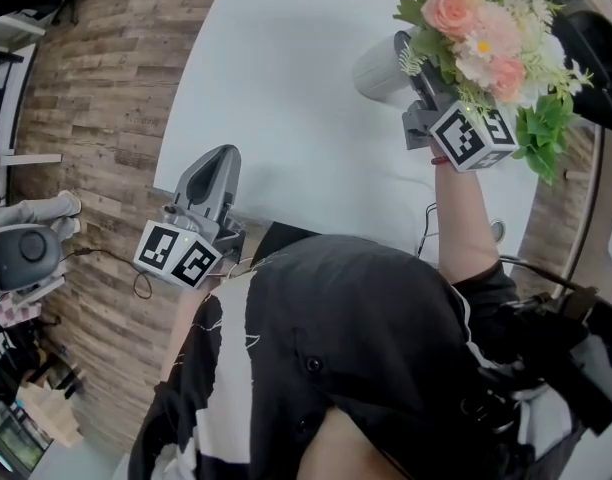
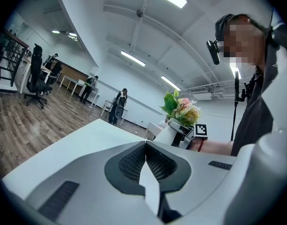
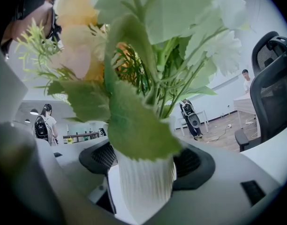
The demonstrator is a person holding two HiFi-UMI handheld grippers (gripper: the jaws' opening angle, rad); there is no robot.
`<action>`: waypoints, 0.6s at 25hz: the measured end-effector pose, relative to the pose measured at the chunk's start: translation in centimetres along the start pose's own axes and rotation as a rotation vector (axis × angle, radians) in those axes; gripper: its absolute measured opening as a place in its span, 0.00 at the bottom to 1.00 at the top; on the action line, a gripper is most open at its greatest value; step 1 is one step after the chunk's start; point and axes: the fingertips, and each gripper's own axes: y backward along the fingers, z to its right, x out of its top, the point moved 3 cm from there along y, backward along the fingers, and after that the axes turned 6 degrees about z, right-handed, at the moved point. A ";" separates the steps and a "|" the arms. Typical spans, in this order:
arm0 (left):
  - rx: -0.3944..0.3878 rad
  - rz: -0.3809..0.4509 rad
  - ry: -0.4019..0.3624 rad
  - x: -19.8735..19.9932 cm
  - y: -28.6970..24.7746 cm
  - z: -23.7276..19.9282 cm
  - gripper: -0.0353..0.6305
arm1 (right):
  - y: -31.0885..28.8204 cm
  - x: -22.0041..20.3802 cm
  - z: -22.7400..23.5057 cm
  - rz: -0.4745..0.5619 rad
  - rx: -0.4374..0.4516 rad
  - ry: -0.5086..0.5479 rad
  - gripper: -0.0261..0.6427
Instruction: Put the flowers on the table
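The person's black shirt (image 1: 366, 368) fills the bottom of the head view, nearest the lens, and both arms reach out past it over the white counter (image 1: 286, 88).

The right gripper (image 1: 416, 78) pinches a ribbed white vase (image 3: 144, 191) between its jaws, gripping it on the body. The flowers (image 1: 486, 43) stand in that vase, pink and peach blooms with green leaves, crowding the right gripper view. Seen from the left gripper view, the vase leans at a tilt over the far right part of the counter. I cannot tell whether its base touches the surface.

The left gripper (image 2: 146, 149) has its jaws pressed together on nothing and hangs by the near left edge of the counter, well apart from the vase.

I judge this to be the carrying step, with the setting-down not yet done. The next move calls for righting the vase, lowering it until the base sits flat on bare counter, and only then spreading the jaws.

I count one bunch of flowers, one vase, one counter and two grippers.
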 end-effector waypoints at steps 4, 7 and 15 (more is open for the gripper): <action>-0.004 -0.001 0.007 0.1 0.4 0.2 0.07 | -0.1 -0.1 -1.3 -0.014 0.016 0.038 0.59; -0.004 -0.002 0.006 0.1 0.4 0.6 0.07 | -0.2 -0.1 -1.4 -0.022 0.026 0.053 0.59; 0.013 0.004 -0.003 0.0 0.9 1.1 0.07 | 0.2 -0.4 -1.7 -0.016 0.048 0.070 0.59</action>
